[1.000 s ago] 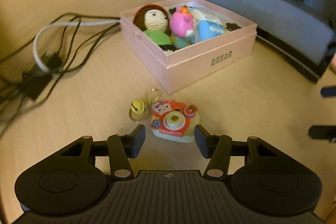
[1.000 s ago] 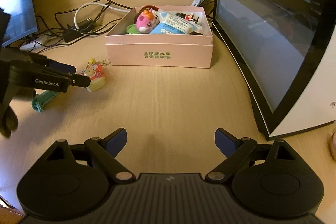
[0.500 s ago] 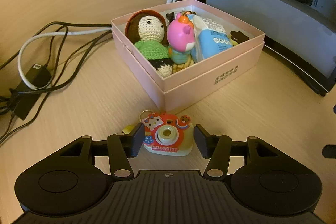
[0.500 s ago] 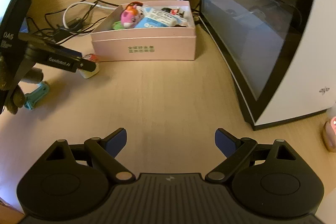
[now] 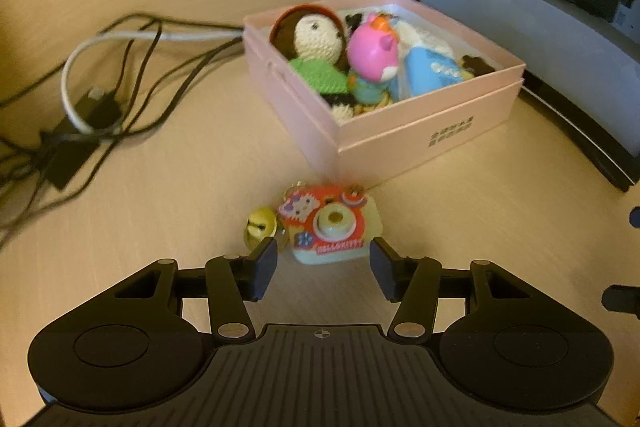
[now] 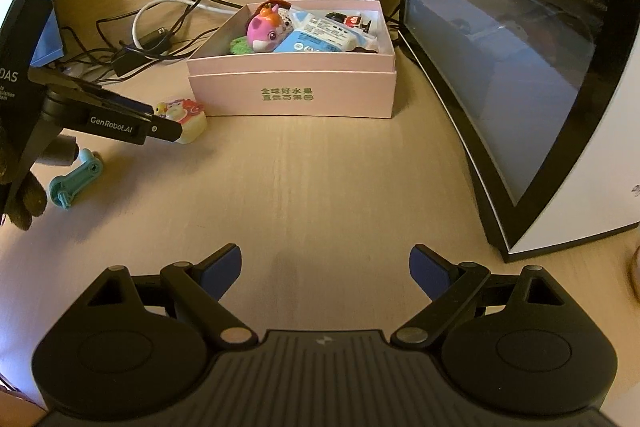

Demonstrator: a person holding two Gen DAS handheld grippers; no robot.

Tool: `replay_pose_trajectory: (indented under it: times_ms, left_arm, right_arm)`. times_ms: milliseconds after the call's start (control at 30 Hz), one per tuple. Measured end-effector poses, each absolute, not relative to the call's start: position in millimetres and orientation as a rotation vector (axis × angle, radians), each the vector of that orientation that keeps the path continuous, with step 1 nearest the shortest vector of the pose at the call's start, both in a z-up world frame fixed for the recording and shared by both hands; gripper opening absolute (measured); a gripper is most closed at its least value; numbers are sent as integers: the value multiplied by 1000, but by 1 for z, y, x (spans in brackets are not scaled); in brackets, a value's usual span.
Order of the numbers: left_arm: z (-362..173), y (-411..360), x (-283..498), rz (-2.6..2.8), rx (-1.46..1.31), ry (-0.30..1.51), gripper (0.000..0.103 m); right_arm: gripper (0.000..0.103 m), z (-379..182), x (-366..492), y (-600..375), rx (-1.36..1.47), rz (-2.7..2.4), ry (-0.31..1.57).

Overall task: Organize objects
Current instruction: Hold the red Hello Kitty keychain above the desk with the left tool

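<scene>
A red Hello Kitty toy camera keychain (image 5: 330,227) with a small yellow bell (image 5: 259,225) lies on the wooden desk, in front of a pink box (image 5: 424,131) that holds a crochet doll (image 5: 316,45), a pink figure (image 5: 372,53) and a blue packet (image 5: 428,73). My left gripper (image 5: 323,269) is open, its fingertips just short of the camera on either side. In the right wrist view the left gripper (image 6: 160,129) reaches the camera (image 6: 188,117) beside the box (image 6: 292,95). My right gripper (image 6: 325,273) is open and empty over bare desk.
Tangled black and white cables (image 5: 92,103) lie left of the box. A PC case with a glass side (image 6: 500,67) stands to the right. A teal plastic part (image 6: 74,179) lies on the desk at the left, near the hand holding the left gripper.
My left gripper has pulled back slightly from the camera, which now sits just beyond its fingertips with the bell visible. The right gripper's view has shifted back to the left.
</scene>
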State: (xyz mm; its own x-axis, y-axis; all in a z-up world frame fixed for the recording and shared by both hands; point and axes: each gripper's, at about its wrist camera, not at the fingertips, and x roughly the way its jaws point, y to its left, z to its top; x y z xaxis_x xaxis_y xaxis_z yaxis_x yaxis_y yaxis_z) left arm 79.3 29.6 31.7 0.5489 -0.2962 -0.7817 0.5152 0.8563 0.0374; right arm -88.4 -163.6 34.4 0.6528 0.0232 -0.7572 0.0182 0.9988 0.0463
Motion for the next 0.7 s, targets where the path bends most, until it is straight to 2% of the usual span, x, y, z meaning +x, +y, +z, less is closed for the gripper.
replay_pose_trajectory:
  times_ms: [133, 267, 533, 700]
  left_arm:
    - [29, 31, 83, -501, 204, 874, 57]
    - [27, 27, 88, -492, 188, 862, 62]
    - [22, 14, 98, -381, 155, 860, 60]
    - [16, 10, 85, -342, 159, 787, 62]
  right_arm:
    - [92, 34, -86, -161, 46, 11, 865]
    - [92, 32, -87, -160, 43, 16, 871]
    - [92, 28, -92, -169, 64, -10, 890]
    - [92, 29, -92, -177, 75, -21, 885]
